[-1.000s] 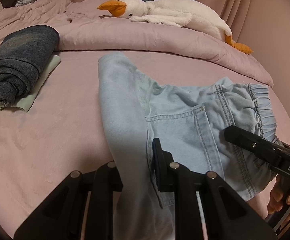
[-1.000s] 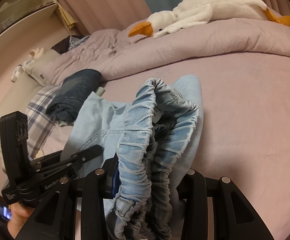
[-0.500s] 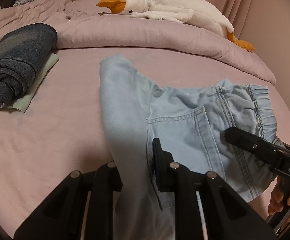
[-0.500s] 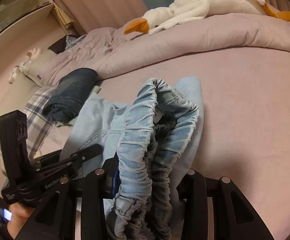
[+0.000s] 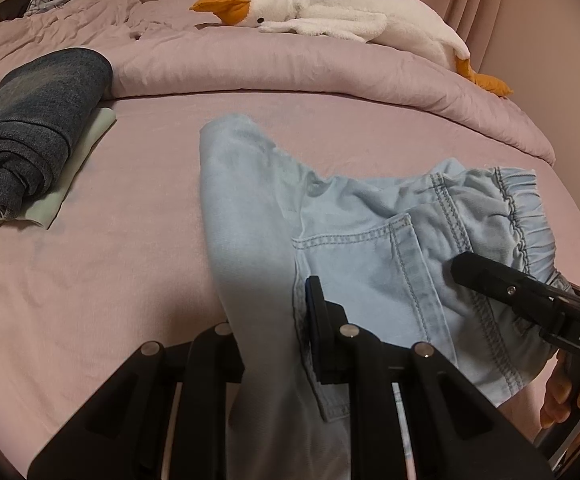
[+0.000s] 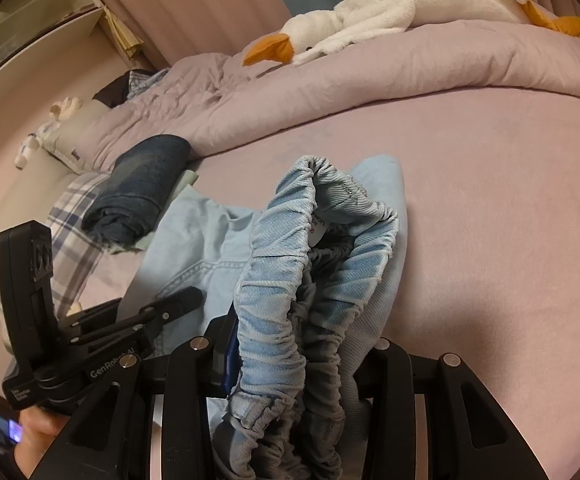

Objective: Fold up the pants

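Note:
Light blue denim pants (image 5: 353,240) lie partly on the pink bed (image 5: 110,288), lifted at the near side. My left gripper (image 5: 268,320) is shut on a fold of the leg beside the back pocket. My right gripper (image 6: 303,340) is shut on the bunched elastic waistband (image 6: 274,264), which stands up between its fingers. In the left wrist view the right gripper (image 5: 473,272) reaches in from the right over the waistband, with a hand (image 5: 561,396) behind it. In the right wrist view the left gripper (image 6: 186,298) sits low left, against the pants.
Folded dark jeans (image 5: 38,120) rest on a pale green cloth (image 5: 78,168) at the left. A rolled pink duvet (image 5: 290,64) with a white plush goose (image 5: 349,12) runs along the far side. A plaid pillow (image 6: 70,224) and a shelf (image 6: 30,20) are at the left.

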Motion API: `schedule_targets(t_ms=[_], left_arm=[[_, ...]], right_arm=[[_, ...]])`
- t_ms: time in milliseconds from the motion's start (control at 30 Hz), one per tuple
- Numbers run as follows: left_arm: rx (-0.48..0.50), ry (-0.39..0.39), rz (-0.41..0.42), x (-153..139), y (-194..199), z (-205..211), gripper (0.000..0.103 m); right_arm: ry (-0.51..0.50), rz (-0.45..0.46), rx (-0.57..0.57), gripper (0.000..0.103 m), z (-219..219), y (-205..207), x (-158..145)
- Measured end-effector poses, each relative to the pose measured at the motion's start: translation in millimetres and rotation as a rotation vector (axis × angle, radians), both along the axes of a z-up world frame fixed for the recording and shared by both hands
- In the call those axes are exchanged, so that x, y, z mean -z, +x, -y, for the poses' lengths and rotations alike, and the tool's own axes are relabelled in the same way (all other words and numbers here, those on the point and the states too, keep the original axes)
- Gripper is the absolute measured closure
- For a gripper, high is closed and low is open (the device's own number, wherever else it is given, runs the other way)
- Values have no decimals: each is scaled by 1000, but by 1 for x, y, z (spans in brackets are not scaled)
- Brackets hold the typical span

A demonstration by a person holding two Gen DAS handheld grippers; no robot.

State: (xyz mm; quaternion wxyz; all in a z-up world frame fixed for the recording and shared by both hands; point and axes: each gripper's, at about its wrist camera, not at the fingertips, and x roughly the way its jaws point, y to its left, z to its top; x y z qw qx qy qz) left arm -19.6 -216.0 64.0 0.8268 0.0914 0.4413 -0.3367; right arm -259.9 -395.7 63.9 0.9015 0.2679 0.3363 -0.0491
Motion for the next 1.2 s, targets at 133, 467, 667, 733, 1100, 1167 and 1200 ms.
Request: schedule_targets(t_ms=[133, 467, 667, 733, 1100, 1167, 1200], left_arm=[[3, 8, 1, 1, 1, 1, 85], [5, 26, -11, 3, 5, 3, 85], [2, 35, -13, 4, 7, 4, 84], [0, 36, -15, 4, 7, 4, 84], [4, 60, -12, 5, 9, 6, 84], [5, 64, -10, 6, 8, 6, 84], [5, 66, -9, 6, 8, 6, 83]], right_arm=[[4, -5, 2, 62, 0, 1, 1], [49, -21, 16, 62, 5, 2, 8], [71, -35, 22, 62, 9, 1, 11], [76, -38, 24, 62, 10, 1, 12], [80, -46, 24, 62, 13, 2, 13], [83, -48, 25, 62, 13, 2, 14], [83, -48, 24, 62, 13, 2, 14]])
